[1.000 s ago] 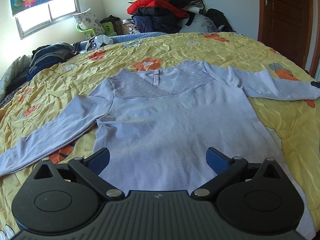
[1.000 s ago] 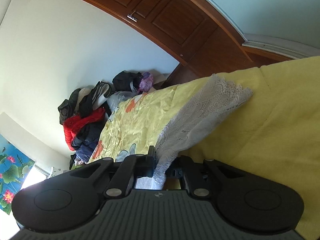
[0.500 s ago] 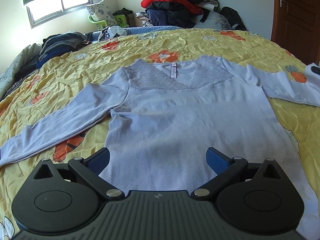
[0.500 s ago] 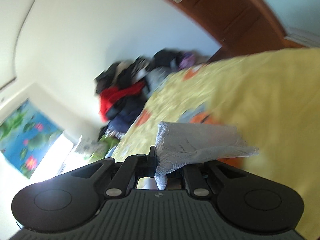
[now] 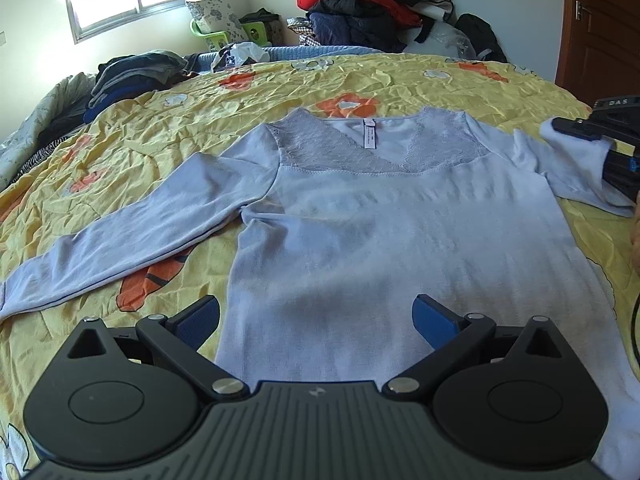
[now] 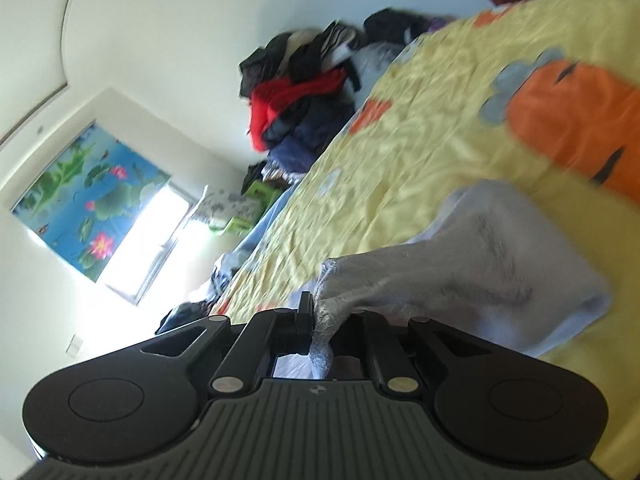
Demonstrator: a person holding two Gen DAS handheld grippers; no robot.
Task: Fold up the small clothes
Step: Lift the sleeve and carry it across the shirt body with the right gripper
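Observation:
A pale lilac long-sleeved top (image 5: 380, 240) with a lace yoke lies flat, front up, on the yellow flowered bedspread (image 5: 160, 128). Its left sleeve (image 5: 132, 236) stretches out to the left. My left gripper (image 5: 316, 320) hovers open over the hem, blue pads wide apart with nothing between them. At the right edge my right gripper (image 5: 576, 132) is shut on the cuff of the right sleeve (image 5: 568, 160) and holds it lifted, doubled back toward the body. In the right wrist view the same gripper (image 6: 320, 320) pinches the lacy cuff (image 6: 460, 264), which drapes off to the right.
A heap of red and dark clothes (image 5: 360, 4) sits beyond the bed's far edge. Folded dark garments (image 5: 136, 76) lie at the far left corner. A green crate with a pillow (image 5: 216, 28) stands under the window. A brown door (image 5: 600, 28) is at the right.
My right gripper has swung inward with the cuff, rising and rolling; the sleeve now folds back near the shoulder. The left gripper has crept slightly forward and stays open.

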